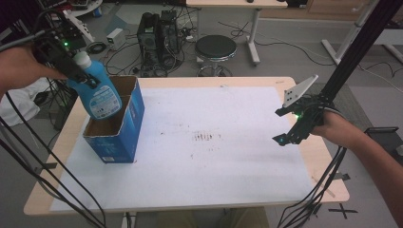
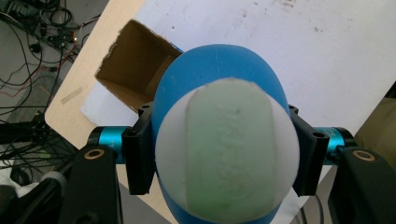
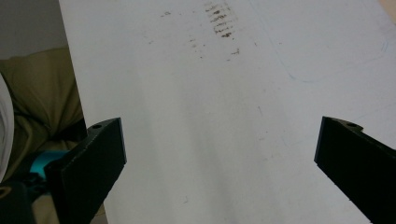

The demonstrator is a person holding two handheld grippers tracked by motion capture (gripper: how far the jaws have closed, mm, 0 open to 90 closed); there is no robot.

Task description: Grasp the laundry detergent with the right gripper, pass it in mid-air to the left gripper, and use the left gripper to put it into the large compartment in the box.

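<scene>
Two handheld grippers work above a wooden table (image 1: 57, 142) covered by a white sheet (image 1: 209, 161). The left gripper (image 1: 78, 76) has its jaws clamped on the neck of a blue bottle (image 1: 99, 97) with a white cap (image 2: 226, 149), holding it tilted over the open top of a blue cardboard box (image 1: 121, 137) near the table's left edge; the bottle's base dips into the box's opening. The right gripper (image 1: 285, 126) hovers above the sheet's right side, well apart from the box, its jaws spread wide with nothing between them. Dark smudges (image 1: 205, 137) mark the sheet's middle.
</scene>
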